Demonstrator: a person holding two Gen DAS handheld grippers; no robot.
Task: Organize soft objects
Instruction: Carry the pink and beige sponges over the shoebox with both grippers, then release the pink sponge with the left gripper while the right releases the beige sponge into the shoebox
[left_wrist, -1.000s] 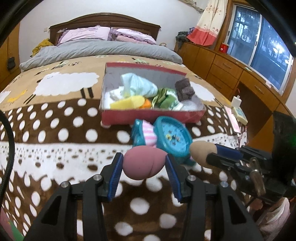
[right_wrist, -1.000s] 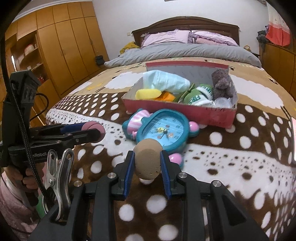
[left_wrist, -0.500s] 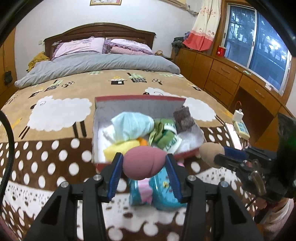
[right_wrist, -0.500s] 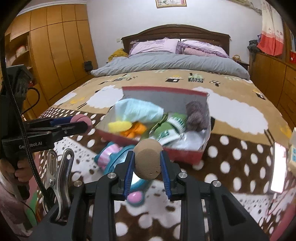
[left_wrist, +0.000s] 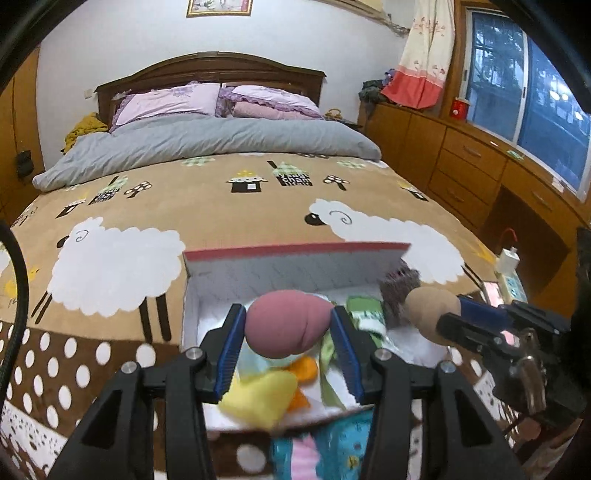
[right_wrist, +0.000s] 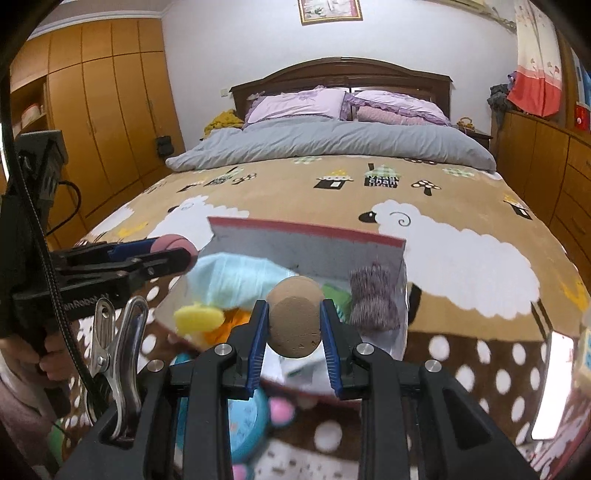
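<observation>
My left gripper is shut on a pink egg-shaped sponge and holds it above the open red box. My right gripper is shut on a tan egg-shaped sponge, also over the box. The box holds soft things: a light blue cloth, a yellow piece, an orange piece, a green item and a grey-purple fuzzy toy. The right gripper shows in the left wrist view, the left in the right wrist view.
A teal toy clock with pink knobs lies on the blanket just in front of the box. The bed's sheep blanket stretches behind, with a grey duvet and pillows. Wooden drawers stand right, a wardrobe left.
Both grippers have risen and moved forward from above the toy clock to over the box, each still holding its sponge.
</observation>
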